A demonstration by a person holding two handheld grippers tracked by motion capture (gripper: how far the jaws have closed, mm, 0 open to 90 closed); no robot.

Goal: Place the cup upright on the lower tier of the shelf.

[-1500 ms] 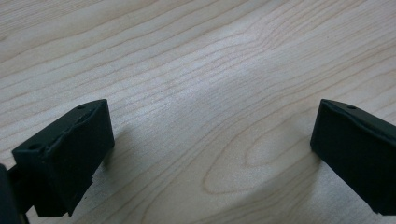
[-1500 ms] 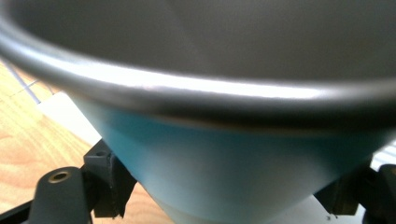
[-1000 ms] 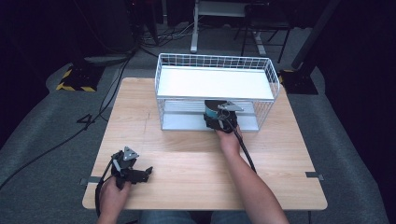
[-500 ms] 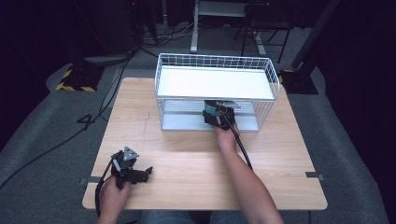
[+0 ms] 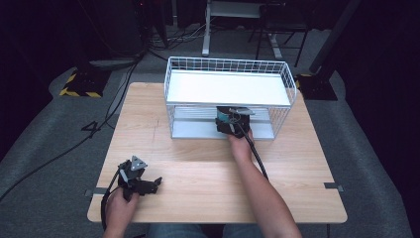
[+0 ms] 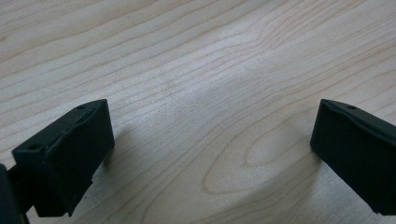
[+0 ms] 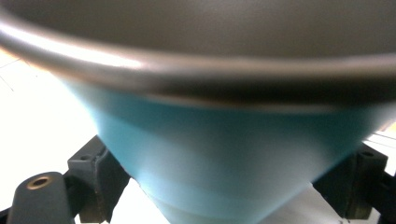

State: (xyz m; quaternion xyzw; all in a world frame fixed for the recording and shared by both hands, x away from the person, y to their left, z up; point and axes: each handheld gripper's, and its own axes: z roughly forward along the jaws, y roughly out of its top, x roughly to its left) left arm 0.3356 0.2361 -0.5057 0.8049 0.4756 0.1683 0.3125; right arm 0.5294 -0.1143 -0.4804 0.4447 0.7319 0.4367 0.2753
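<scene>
A teal bowl (image 5: 223,117) with a dark rim sits on the lower shelf of a white wire rack (image 5: 228,87). My right gripper (image 5: 229,123) reaches into that shelf from the front. In the right gripper view the bowl (image 7: 224,158) looms very close, its narrow base between the two jaws of the right gripper (image 7: 224,175). Those jaws have just been opening and stand apart on either side of the bowl. My left gripper (image 5: 152,184) rests low near the table's front left corner, open. Bare wood lies between the jaws of the left gripper (image 6: 210,144).
The rack stands at the back middle of the wooden table (image 5: 208,168), its flat white upper shelf bare. A cable (image 5: 255,153) trails from the right gripper along the forearm. Dark floor with cables and stands surrounds the table.
</scene>
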